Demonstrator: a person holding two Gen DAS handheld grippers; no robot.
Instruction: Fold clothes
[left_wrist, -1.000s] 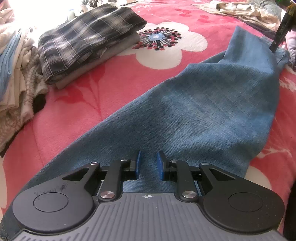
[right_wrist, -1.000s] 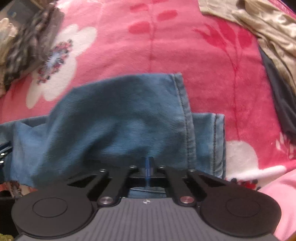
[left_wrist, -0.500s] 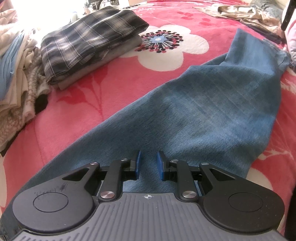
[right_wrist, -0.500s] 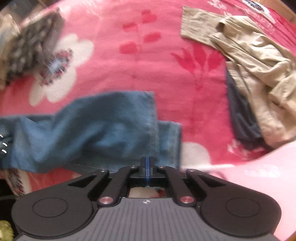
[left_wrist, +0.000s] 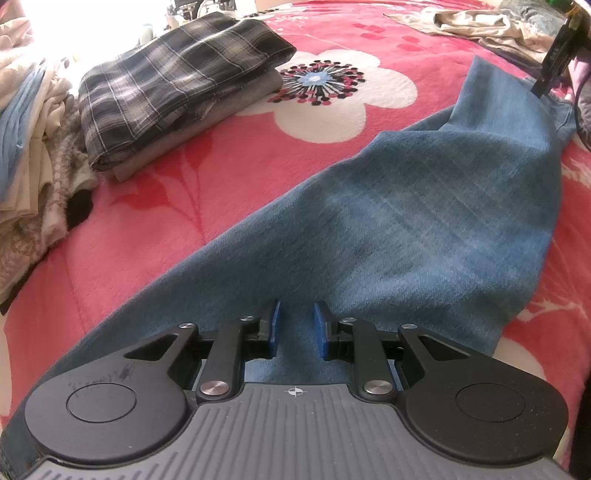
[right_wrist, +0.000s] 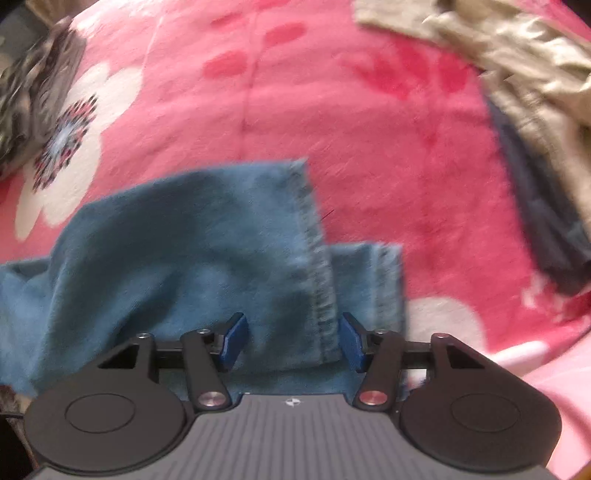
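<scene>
bedroom: floral blanket, folded clothes

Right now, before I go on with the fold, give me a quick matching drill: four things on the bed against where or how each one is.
Things:
1. jeans
2. plaid shirt
3. beige garment
4. right gripper

States:
A. crumpled at the far right
B. open over the hem
C. folded on a grey piece
D. spread between both grippers

Pairs: 1-D, 2-C, 3-A, 4-B
</scene>
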